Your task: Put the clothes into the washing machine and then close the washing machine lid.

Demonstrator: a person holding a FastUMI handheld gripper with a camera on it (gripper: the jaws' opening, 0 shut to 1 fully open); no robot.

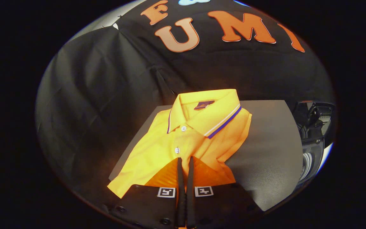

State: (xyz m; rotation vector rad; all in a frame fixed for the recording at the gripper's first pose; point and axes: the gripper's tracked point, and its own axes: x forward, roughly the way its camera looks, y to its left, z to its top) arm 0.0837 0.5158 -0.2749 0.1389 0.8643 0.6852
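The gripper (pixel 185 160) sits low in the centre of the frame, its jaws drawn narrow with just a sliver between them, pinching a fold of the orange polo shirt (pixel 189 136). The shirt lies folded, collar upward, on the grey surface (pixel 265 149), and the washing machine (pixel 313 140) peeks in at right.

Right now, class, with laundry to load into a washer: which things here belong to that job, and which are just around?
Belongs to the job:
- shirt, folded on the mat, collar away from the fingers
- gripper, fingers nearly together, a fold of shirt seemingly pinched between them

Just around:
- mat under the shirt
- dark equipment past the mat's far side; too dim to identify
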